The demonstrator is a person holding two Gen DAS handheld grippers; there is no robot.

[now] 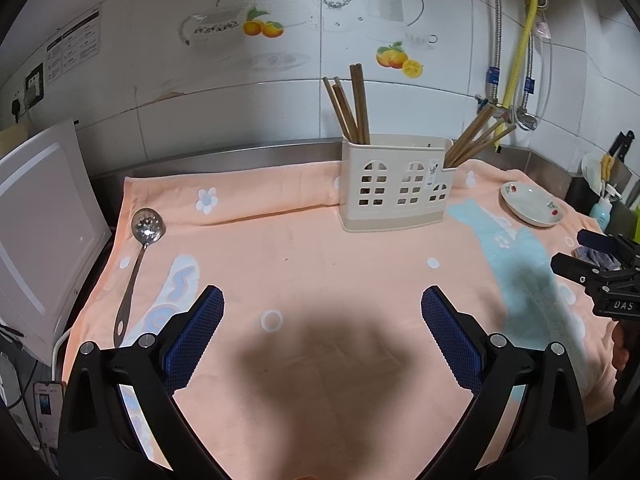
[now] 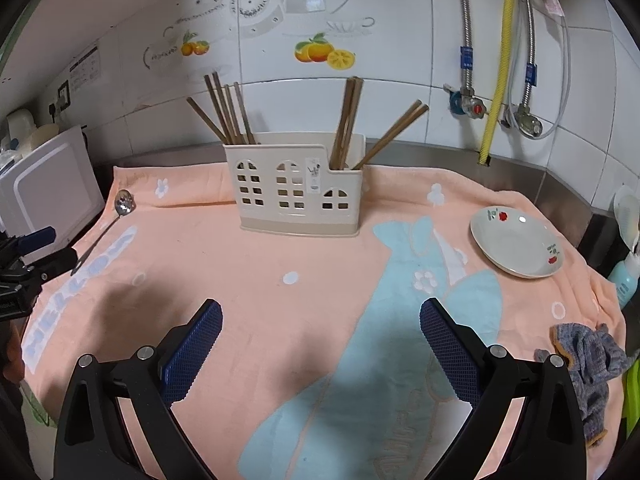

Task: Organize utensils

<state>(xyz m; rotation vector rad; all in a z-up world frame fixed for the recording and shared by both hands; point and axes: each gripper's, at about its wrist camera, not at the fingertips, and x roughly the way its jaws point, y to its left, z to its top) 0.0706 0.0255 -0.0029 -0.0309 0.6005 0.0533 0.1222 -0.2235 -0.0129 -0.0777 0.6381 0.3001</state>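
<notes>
A cream plastic utensil holder (image 1: pixel 394 190) (image 2: pixel 298 196) stands upright at the back of the peach towel, with wooden chopsticks (image 1: pixel 350 108) (image 2: pixel 228 112) in its left end and more chopsticks (image 1: pixel 478 136) (image 2: pixel 360 128) in its right end. A metal slotted spoon (image 1: pixel 138 264) (image 2: pixel 116 216) lies flat at the towel's left side. My left gripper (image 1: pixel 322 312) is open and empty above the towel's front. My right gripper (image 2: pixel 320 324) is open and empty; it also shows at the right edge of the left wrist view (image 1: pixel 592 260).
A white saucer (image 1: pixel 532 204) (image 2: pixel 516 242) with red flowers sits at the towel's right. A grey knitted cloth (image 2: pixel 588 360) lies at the right front edge. A white appliance (image 1: pixel 40 236) (image 2: pixel 48 188) stands left. A blue bottle (image 2: pixel 624 280) and sink area lie far right. Pipes run down the tiled wall.
</notes>
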